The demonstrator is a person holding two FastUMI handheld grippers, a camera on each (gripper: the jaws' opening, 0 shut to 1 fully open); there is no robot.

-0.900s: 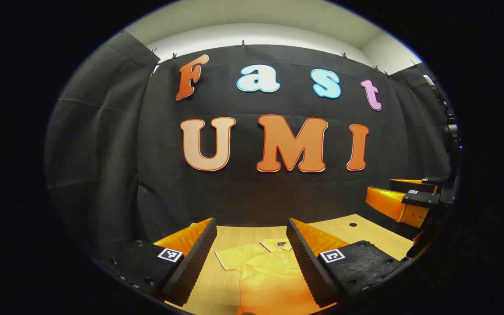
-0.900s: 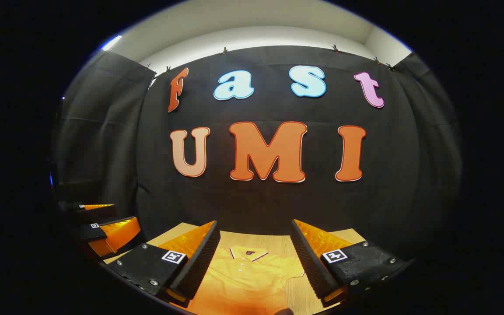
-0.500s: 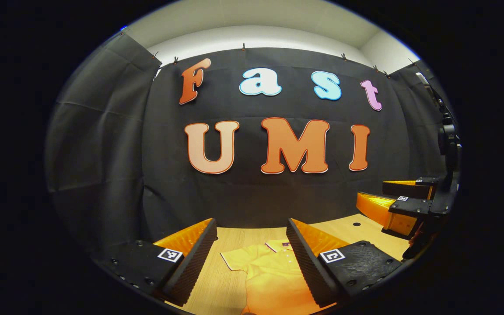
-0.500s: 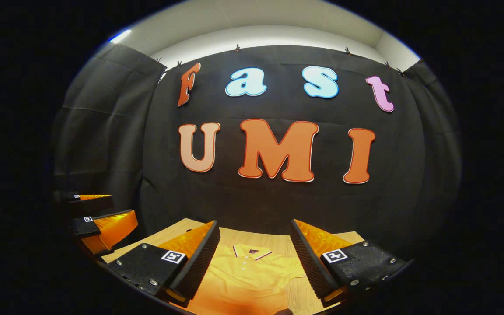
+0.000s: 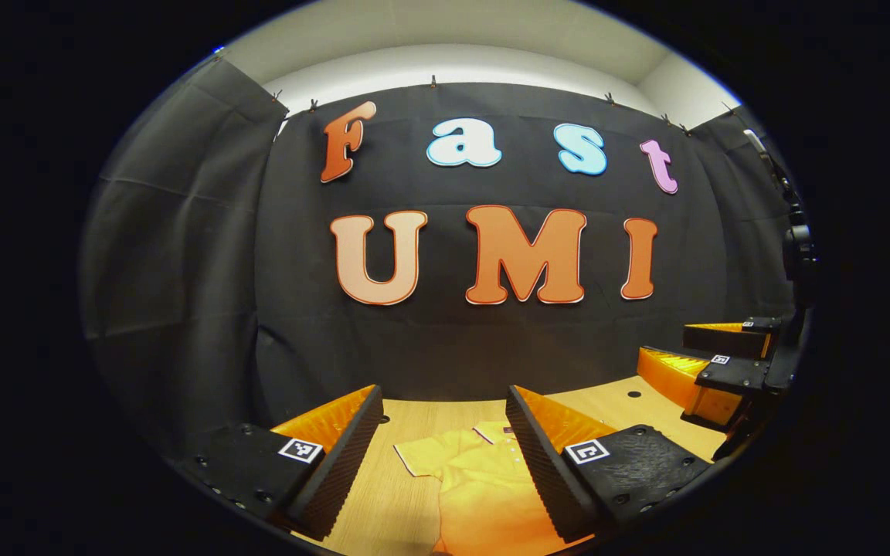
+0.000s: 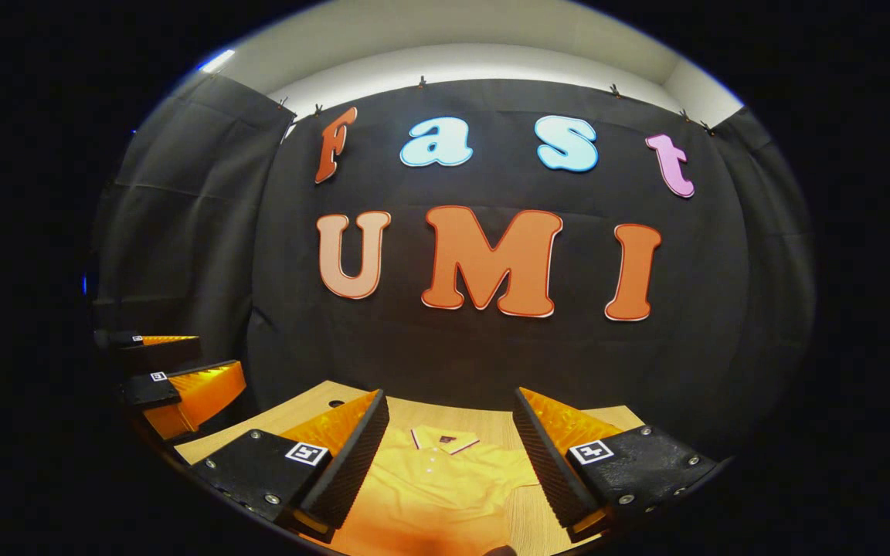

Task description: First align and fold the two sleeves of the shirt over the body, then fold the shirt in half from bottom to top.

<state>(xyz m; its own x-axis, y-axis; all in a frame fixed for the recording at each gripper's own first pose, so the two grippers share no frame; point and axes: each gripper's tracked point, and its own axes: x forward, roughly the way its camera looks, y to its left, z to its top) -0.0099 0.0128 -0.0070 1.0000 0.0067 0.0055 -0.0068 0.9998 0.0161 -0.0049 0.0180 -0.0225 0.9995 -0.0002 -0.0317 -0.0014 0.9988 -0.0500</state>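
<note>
You are holding both tools wide apart above the shirt (image 6: 437, 494), gripping nothing. Ahead of the left tool (image 5: 445, 455), one sleeve (image 5: 423, 455) is lying flat on the desk (image 5: 383, 494). If you are pinching two layers there, the body may be dragged and the fold may go crooked.

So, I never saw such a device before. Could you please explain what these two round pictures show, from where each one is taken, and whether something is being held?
A person holds one two-finger gripper in each hand. Each carries a camera looking forward along its fingers. In the left gripper view, the left gripper stands open; the other gripper appears farther off at the right edge. In the right gripper view, the right gripper is open too. Below them a yellow polo shirt lies flat on a wooden table, collar away from the cameras. Neither gripper holds anything; folding has not begun.
</note>
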